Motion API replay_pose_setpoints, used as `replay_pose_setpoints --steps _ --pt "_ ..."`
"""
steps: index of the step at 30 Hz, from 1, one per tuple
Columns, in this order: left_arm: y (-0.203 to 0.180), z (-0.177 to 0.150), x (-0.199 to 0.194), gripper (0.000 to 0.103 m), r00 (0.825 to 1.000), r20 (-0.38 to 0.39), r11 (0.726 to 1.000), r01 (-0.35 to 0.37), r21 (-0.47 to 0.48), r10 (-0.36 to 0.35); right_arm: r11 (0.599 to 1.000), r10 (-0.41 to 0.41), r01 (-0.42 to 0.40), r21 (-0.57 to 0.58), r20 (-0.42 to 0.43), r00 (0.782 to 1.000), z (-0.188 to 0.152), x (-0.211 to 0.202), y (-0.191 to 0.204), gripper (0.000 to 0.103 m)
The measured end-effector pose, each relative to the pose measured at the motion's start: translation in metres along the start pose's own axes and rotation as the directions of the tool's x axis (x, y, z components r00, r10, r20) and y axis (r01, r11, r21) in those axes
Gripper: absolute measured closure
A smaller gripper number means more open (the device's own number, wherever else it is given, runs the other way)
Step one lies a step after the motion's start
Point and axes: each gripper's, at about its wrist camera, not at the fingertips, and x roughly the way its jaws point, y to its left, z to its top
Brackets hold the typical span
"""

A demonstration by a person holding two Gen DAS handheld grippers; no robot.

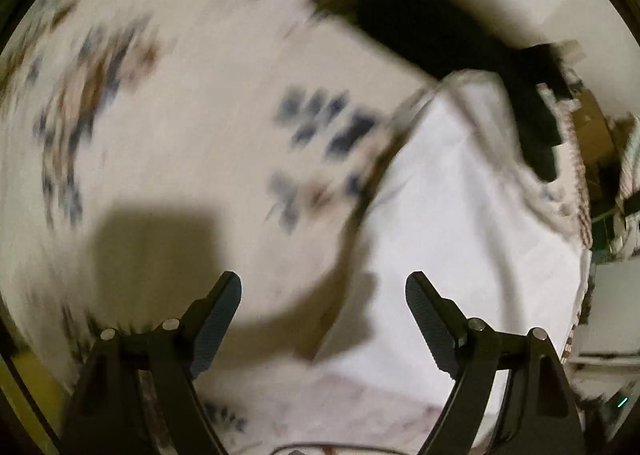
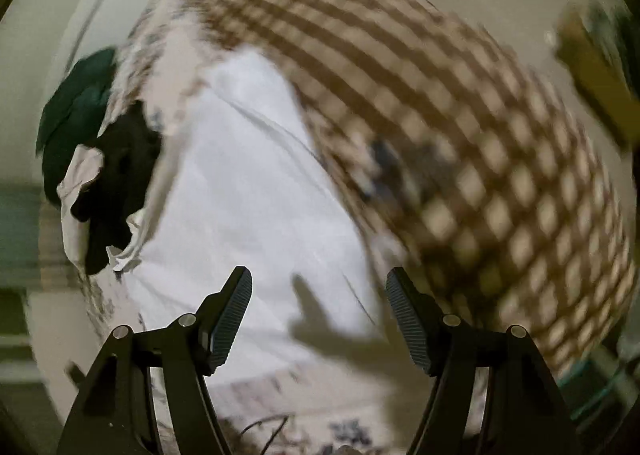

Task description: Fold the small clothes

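Black ribbed fingers (image 1: 430,325) of the left gripper (image 1: 324,319) frame the bottom of the left wrist view, spread wide with nothing between them. Below them lies a white garment (image 1: 460,215), flat, its left edge curving across a pale floral-printed sheet (image 1: 180,115); the gripper's shadow falls over that edge. A black garment (image 1: 460,35) lies at the far end of the white one, partly over its upper corner. Motion blur smears most of the print.

In the right wrist view the right gripper (image 2: 319,311) likewise stands wide and empty above the same white garment (image 2: 248,183), and its finger shadows fall on the cloth between the pads. To the right, a brown-and-cream checked cloth (image 2: 460,115) lies alongside the white garment; whether it overlaps it cannot be told through the blur. At the left edge sits a crumpled heap: a dark green garment (image 2: 76,111), a black piece (image 2: 116,183) and a pale piece (image 2: 80,191) bunched together, touching the white garment's border.
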Motion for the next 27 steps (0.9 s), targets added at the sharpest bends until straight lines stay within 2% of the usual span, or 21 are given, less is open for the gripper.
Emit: replay_pose_setpoints --steps 2,4,6,7,8,9,10,11,12,16,19,25,27 --pt "0.013 -0.007 0.015 0.019 0.999 -0.037 0.997 0.023 -0.074 -0.026 0.996 0.03 -0.025 0.085 -0.051 0.998 -0.015 0.017 -0.023 0.031" --pt "0.016 -0.008 0.026 0.019 0.997 -0.043 0.992 0.051 -0.119 -0.057 0.985 0.099 -0.086 0.148 -0.082 0.992 -0.023 0.037 -0.035 0.031" --pt "0.012 -0.007 0.034 0.02 0.998 -0.027 0.991 0.06 -0.122 -0.064 0.974 0.163 -0.147 0.173 -0.082 0.983 -0.026 0.056 -0.038 0.031" --pt "0.008 -0.006 0.036 0.025 0.998 -0.013 0.992 0.059 -0.108 -0.061 0.968 0.193 -0.179 0.175 -0.068 0.979 -0.027 0.061 -0.037 0.031" --pt "0.002 -0.006 0.037 0.033 0.998 0.004 0.994 0.069 -0.085 -0.069 0.965 0.21 -0.201 0.169 -0.039 0.977 -0.025 0.067 -0.033 0.033" --pt "-0.003 -0.006 0.037 0.062 0.998 0.012 0.996 0.062 -0.064 -0.062 0.963 0.22 -0.216 0.161 -0.008 0.975 -0.024 0.069 -0.03 0.037" --pt "-0.009 -0.006 0.037 0.087 0.998 0.02 0.997 0.061 -0.038 -0.061 0.962 0.225 -0.224 0.158 0.016 0.974 -0.022 0.071 -0.028 0.058" --pt "-0.015 -0.008 0.036 0.096 0.997 0.028 0.997 0.076 -0.007 -0.076 0.962 0.223 -0.225 0.157 0.027 0.974 -0.019 0.073 -0.025 0.081" --pt "-0.021 -0.01 0.032 0.101 0.995 0.041 0.996 0.087 0.018 -0.088 0.962 0.224 -0.226 0.156 0.028 0.974 -0.018 0.075 -0.023 0.086" --pt "-0.026 -0.02 0.01 0.102 0.991 0.085 0.992 0.1 0.072 -0.106 0.964 0.213 -0.217 0.153 0.043 0.976 -0.016 0.067 -0.016 0.092" --pt "-0.016 -0.028 -0.008 0.102 0.989 0.088 0.992 0.114 0.057 -0.118 0.966 0.217 -0.22 0.135 0.04 0.975 -0.019 0.051 -0.014 0.093" --pt "0.016 -0.054 -0.041 0.102 0.992 0.054 0.993 0.113 0.026 -0.115 0.981 0.181 -0.18 0.078 -0.013 0.983 -0.033 0.019 -0.02 0.093" --pt "0.017 -0.061 -0.04 0.102 0.993 0.029 0.994 0.112 0.018 -0.112 0.984 0.166 -0.163 0.07 -0.036 0.985 -0.039 0.009 -0.033 0.094"
